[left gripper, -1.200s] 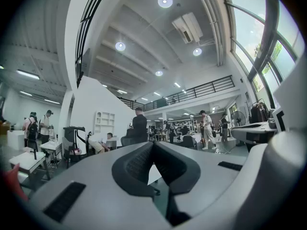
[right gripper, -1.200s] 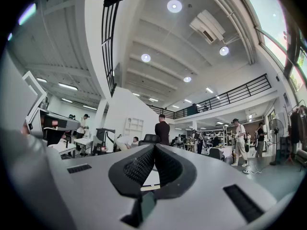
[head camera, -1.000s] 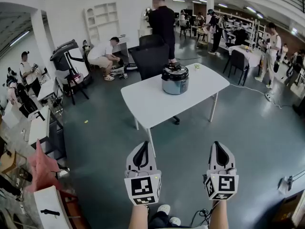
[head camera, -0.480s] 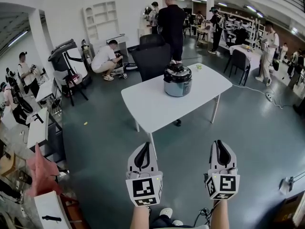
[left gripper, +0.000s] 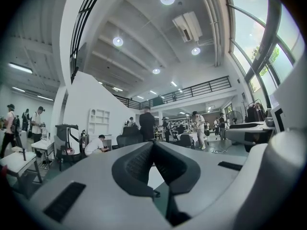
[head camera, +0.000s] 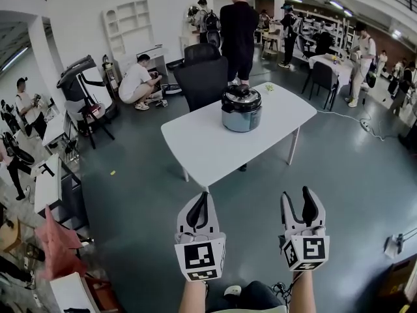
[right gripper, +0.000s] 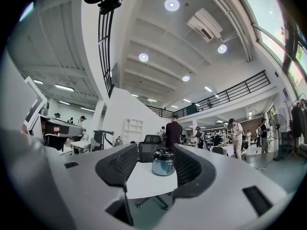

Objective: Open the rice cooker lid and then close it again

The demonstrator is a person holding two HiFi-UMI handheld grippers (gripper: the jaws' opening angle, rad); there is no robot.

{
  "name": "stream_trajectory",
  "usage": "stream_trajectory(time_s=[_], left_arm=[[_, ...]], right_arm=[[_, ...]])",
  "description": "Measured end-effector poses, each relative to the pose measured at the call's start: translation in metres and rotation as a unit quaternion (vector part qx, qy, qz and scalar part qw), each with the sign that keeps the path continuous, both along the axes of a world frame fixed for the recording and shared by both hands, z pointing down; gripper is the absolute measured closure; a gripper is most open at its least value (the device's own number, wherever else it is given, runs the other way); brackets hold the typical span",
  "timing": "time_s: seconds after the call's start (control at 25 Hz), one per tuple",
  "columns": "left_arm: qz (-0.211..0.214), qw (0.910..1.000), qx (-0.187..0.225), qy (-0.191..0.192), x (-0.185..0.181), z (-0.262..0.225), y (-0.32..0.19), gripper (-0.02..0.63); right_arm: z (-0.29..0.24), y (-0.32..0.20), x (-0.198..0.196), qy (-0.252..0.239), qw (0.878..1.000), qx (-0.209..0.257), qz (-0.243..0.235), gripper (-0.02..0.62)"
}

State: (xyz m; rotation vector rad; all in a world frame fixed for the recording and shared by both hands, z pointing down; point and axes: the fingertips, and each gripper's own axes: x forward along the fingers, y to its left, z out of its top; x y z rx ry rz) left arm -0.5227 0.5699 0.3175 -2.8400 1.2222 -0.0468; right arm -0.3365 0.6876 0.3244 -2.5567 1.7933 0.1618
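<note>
White table (head camera: 208,142), rice cooker (head camera: 241,109) well ahead, left fingers (head camera: 195,214) closed, right fingers (head camera: 311,206) just opening, empty.

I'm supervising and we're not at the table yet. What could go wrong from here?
The silver rice cooker with black lid stands free on the white table, so a push on its lid might slide it toward the black office chair. The right gripper, jaws just opened with nothing between them, is far off; the left gripper is shut and couldn't steady the cooker.
</note>
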Motion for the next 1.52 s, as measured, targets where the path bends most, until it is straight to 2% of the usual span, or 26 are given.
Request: stream_trajectory(time_s=[0.32,0.56,0.8,1.08,1.36,1.52], left_arm=[[0.003,0.9999,-0.007,-0.009,0.029,0.019,-0.032,0.593],[-0.009,0.9998,-0.008,-0.013,0.068,0.020,-0.078,0.594],[-0.031,0.9994,-0.006,-0.012,0.140,0.022,-0.147,0.593],[-0.060,0.9981,-0.005,-0.009,0.234,0.003,-0.227,0.593],[-0.092,0.9957,-0.006,-0.003,0.308,0.013,-0.297,0.594],[-0.100,0.9949,-0.010,-0.011,0.334,0.009,-0.331,0.592]], right_arm=[[0.019,-0.034,0.024,0.002,1.000,-0.017,-0.009,0.334],[0.022,-0.082,0.069,-0.001,1.000,-0.023,-0.021,0.334],[0.027,-0.154,0.148,0.001,0.999,-0.026,-0.038,0.334],[0.004,-0.245,0.251,0.019,0.997,-0.034,-0.066,0.334],[0.016,-0.326,0.332,0.041,0.993,-0.052,-0.096,0.334],[0.014,-0.364,0.360,0.049,0.991,-0.066,-0.107,0.334]])
